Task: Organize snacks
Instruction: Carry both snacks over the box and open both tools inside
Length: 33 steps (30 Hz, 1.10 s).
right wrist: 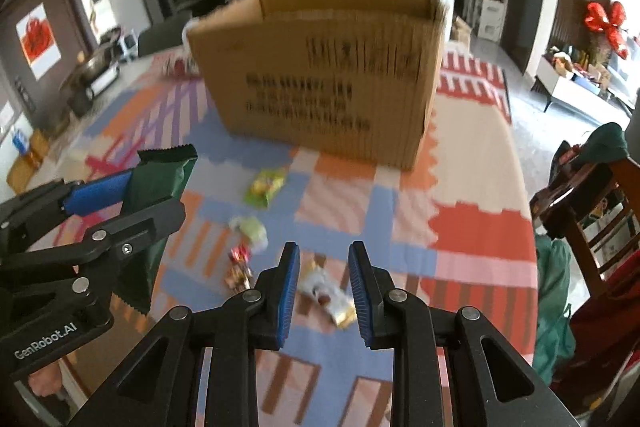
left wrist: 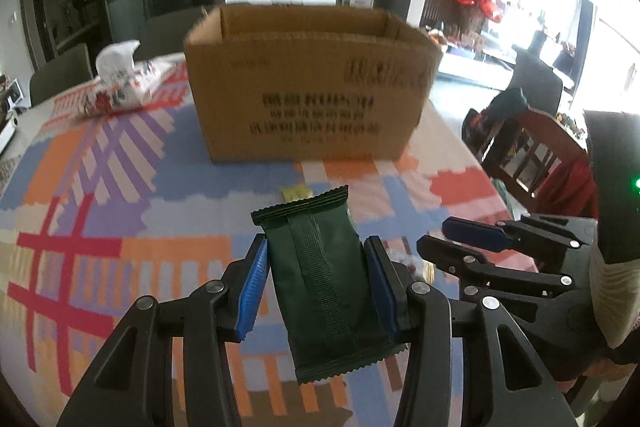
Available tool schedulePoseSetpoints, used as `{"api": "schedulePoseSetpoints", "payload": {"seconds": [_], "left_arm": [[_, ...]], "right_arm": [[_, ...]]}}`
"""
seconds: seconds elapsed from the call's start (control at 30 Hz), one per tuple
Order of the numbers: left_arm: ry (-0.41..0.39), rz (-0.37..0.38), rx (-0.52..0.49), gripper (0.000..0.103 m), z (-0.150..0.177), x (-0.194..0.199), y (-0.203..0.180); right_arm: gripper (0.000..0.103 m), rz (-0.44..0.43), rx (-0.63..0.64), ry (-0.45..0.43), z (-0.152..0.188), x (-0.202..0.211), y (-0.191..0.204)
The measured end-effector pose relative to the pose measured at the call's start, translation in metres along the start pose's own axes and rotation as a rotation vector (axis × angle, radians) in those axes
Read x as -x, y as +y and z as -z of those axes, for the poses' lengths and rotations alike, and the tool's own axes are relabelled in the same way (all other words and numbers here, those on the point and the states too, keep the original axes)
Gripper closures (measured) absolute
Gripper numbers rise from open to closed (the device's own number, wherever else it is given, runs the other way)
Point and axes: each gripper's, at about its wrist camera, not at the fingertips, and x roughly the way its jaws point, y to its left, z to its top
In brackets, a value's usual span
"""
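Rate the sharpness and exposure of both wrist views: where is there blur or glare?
Left wrist view: the dark green snack packet is sharp, the cardboard box print is smeared, and the windows at right are blown out. Right wrist view: motion blur smears the box and loose snacks; fisheye bends the room edges.

The packet (left wrist: 326, 283) between the blue pads (left wrist: 252, 291) of the black left gripper (left wrist: 320, 287) is dark green. The cardboard box (left wrist: 308, 83) is plain brown with black print on its side. The tablecloth (left wrist: 100, 195) bears blocks and stripes of orange, red, lilac, blue and white. Small snacks lie on it: one yellow-green (right wrist: 266, 187), one pale green (right wrist: 252, 229), one red and gold (right wrist: 239, 265), one white and gold (right wrist: 326, 293). The right gripper (right wrist: 323, 291) is black with blue pads too.
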Motion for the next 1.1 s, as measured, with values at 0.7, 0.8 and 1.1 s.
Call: {"api": "schedulePoseSetpoints", "payload": {"seconds": [0.7,0.8,1.1], "left_arm": [[0.102,-0.032,0.019,0.056,0.024,-0.032,0.001],[0.107,-0.034,0.023,0.056,0.025,-0.033,0.004],[0.11,-0.034,0.042,0.056,0.026,-0.034,0.01]], "right_arm": [[0.067,0.004,0.18,0.152,0.012,-0.05,0.007],[0.067,-0.002,0.192,0.149,0.009,-0.053,0.01],[0.049,0.013,0.271,0.143,0.003,-0.062,0.026]]}}
